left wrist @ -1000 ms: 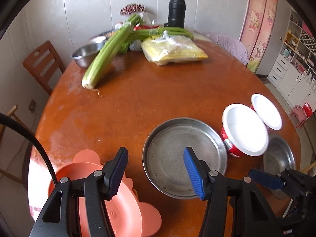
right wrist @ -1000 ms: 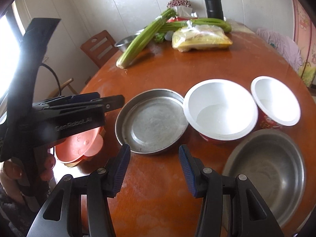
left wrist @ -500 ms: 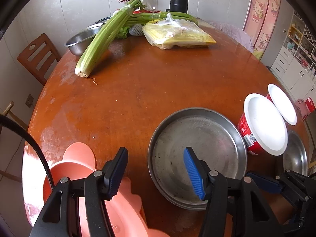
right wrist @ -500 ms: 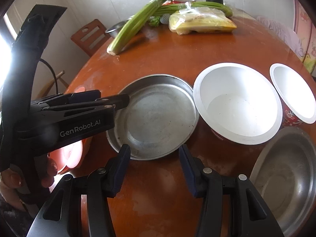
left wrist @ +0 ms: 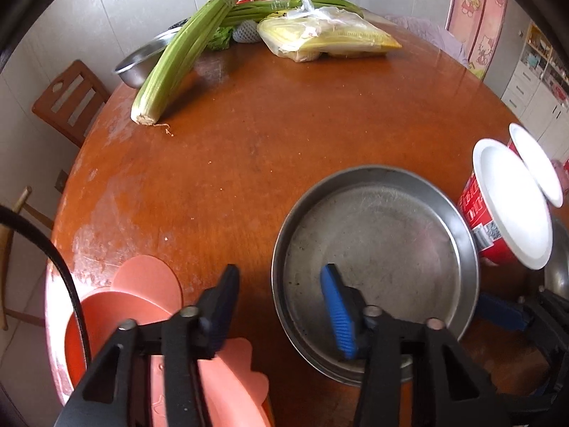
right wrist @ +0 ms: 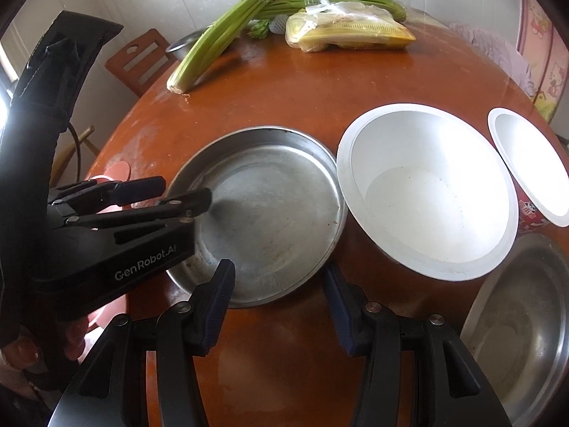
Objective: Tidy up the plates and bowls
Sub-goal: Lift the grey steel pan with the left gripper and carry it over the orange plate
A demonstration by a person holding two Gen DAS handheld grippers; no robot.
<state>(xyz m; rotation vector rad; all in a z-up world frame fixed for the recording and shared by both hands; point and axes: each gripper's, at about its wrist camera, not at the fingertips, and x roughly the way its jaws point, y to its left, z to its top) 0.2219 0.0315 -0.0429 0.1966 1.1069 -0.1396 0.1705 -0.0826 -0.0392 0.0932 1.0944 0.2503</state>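
you are looking down at a round brown wooden table (left wrist: 284,135). your left gripper (left wrist: 279,297) hangs low over its near edge, and its jaws have just been closing. the left-hand pad sits over bare wood, while the blue right-hand pad sits inside the near left part of a shallow metal plate (left wrist: 384,249). the plate's rim lies in the gap between the pads. you cannot tell whether they press on it yet.

a pink plastic dish (left wrist: 149,302) with rounded ears lies under the left gripper's frame at the table edge.

your right gripper (right wrist: 279,295) hovers with its jaws apart over the near rim of the metal plate (right wrist: 270,210), holding nothing. from this view the left gripper (right wrist: 177,192) reaches in from the left, its two fingers standing either side of the plate's left rim.

just right of the plate sits a big white bowl (right wrist: 426,192) with a red outside, touching or nearly touching the plate. a smaller white bowl (right wrist: 526,163) is beside it, farther right. a metal bowl (right wrist: 515,327) sits at the near right edge.

at the far side of the table lie a celery bunch (left wrist: 188,49) and a clear bag of yellow food (left wrist: 327,35).
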